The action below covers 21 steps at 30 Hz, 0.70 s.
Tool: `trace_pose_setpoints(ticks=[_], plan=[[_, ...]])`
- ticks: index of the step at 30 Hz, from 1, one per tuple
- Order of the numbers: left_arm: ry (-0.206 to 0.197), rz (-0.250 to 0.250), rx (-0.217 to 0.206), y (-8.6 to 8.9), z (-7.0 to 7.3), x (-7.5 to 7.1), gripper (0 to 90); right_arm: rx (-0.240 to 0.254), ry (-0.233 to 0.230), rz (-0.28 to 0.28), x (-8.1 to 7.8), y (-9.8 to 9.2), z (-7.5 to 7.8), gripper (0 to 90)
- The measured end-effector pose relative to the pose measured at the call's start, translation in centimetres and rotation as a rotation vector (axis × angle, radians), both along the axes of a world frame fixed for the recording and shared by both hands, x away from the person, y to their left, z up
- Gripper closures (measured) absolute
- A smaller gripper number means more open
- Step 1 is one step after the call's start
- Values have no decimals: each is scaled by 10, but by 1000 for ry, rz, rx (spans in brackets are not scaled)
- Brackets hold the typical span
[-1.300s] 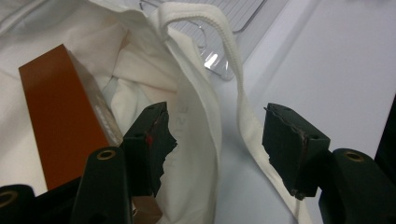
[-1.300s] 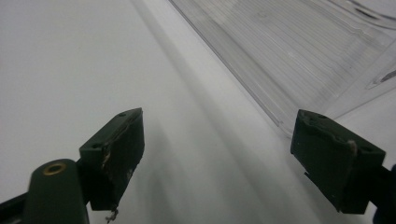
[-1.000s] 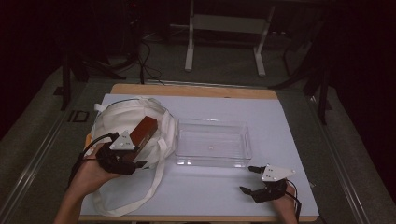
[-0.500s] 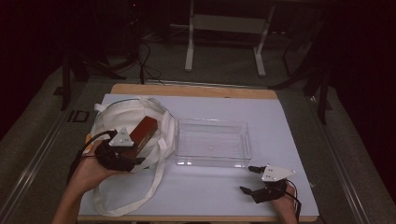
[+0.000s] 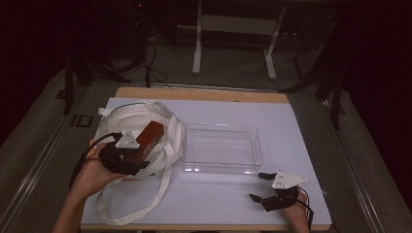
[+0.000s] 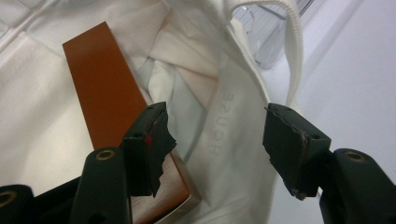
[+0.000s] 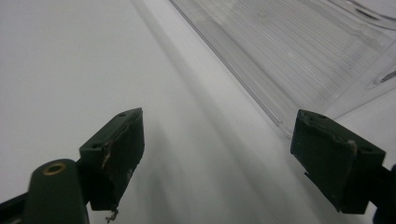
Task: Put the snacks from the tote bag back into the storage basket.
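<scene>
High view: a white cloth tote bag [image 5: 141, 131] lies on the left part of the white table cover [image 5: 301, 126], its long strap looping toward the near edge. A brown box [image 5: 148, 138] rests slanted on the bag's cloth, near the bag's mouth. The left gripper [image 5: 127, 160], held in the person's left hand [image 5: 92, 175], sits at the box's near end, over the bag. Just right of the bag stands a clear plastic tray [image 5: 221, 154], with nothing seen inside it. The right gripper [image 5: 260, 187] rests low near the front right of the table, close to the tray's near right corner but apart from it, with its jaws spread. Left gripper view: the jaws stand wide apart and grip nothing. The brown box [image 6: 105, 100] runs up and left from beneath the left-hand jaw, whose tip overlaps the box's edge; whether they touch I cannot tell. Between the jaws lies crumpled bag [image 6: 210, 84] cloth bearing faint printed letters, and a ribbed white strap [image 6: 295, 51] crosses above the right-hand jaw. A corner of the clear tray [image 6: 268, 32] shows at the top. Right gripper view: the jaws are wide open with only bare table cover [image 7: 70, 60] between them, and the tray's ribbed wall [image 7: 299, 51] slants across the upper right, above the right-hand jaw.
</scene>
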<state>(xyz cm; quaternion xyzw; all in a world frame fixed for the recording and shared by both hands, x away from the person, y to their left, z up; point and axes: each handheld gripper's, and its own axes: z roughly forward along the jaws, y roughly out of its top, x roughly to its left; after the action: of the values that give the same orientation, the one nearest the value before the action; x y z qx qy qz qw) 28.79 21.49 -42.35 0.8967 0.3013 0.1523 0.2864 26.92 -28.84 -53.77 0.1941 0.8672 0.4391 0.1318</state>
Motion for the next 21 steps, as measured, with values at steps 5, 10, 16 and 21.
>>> trace_pose_setpoints(ticks=[5,10,16,21], plan=[[3,9,7,1,-1,3,412,0,0,0,0,0,0,174],[9,29,12,4,-3,6,412,0,-1,1,0,0,0,175],[24,50,30,6,-6,9,405,0,-1,1,0,0,0,175],[29,60,51,5,-8,10,397,-1,-1,1,0,0,0,175]])
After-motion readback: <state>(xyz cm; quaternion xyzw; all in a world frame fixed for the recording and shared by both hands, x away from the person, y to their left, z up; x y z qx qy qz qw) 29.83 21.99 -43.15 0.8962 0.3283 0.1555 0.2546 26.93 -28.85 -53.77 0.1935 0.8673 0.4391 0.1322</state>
